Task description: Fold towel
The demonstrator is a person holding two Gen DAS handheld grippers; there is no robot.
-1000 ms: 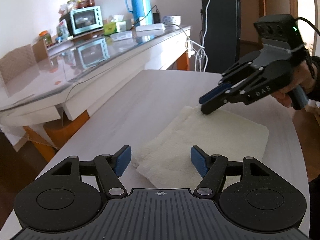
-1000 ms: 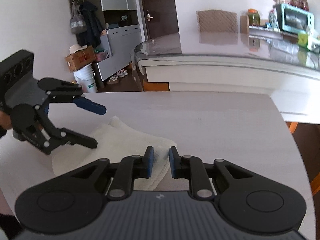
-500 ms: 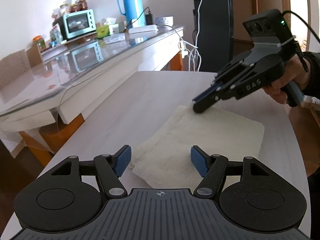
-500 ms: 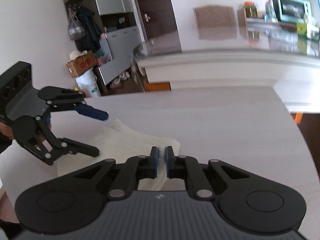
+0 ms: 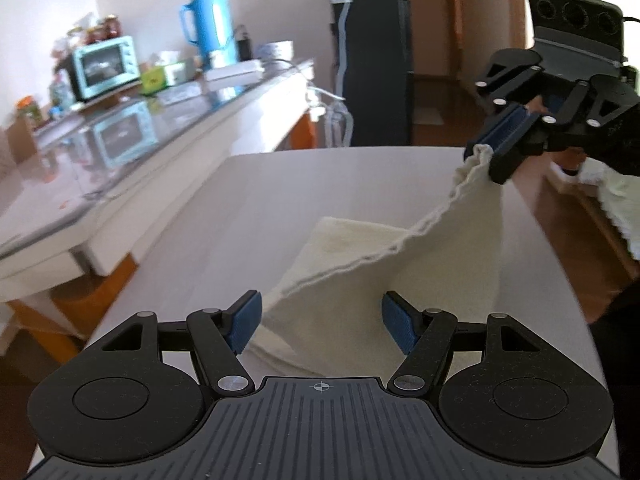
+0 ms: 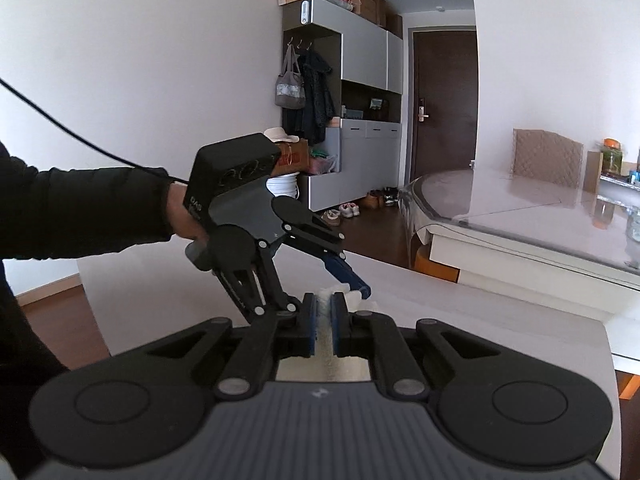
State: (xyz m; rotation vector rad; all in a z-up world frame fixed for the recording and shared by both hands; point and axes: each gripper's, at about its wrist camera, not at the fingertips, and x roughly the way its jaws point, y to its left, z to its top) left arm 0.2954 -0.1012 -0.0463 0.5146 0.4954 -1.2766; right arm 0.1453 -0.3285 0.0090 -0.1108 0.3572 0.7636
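A cream towel (image 5: pixel 360 280) lies folded on the pale table (image 5: pixel 280 184), with one corner pulled up into the air. My right gripper (image 5: pixel 490 152) is shut on that corner at the upper right of the left wrist view. In the right wrist view the towel (image 6: pixel 325 320) shows pinched between the blue pads of the right gripper (image 6: pixel 325 308). My left gripper (image 5: pixel 322 320) is open, its pads either side of the towel's near edge. It also appears in the right wrist view (image 6: pixel 340 280), open and held by a hand.
A long glass-topped counter (image 5: pixel 160 120) runs along the left with a toaster oven (image 5: pixel 106 66) and a blue thermos (image 5: pixel 210 24). A black fridge (image 5: pixel 372 60) stands behind the table. More pale cloth (image 5: pixel 616 204) lies at the far right.
My right gripper closed on the towel's far corner and lifted it up and to the right, peeling the top layer off the table. My left gripper stayed open over the near edge.
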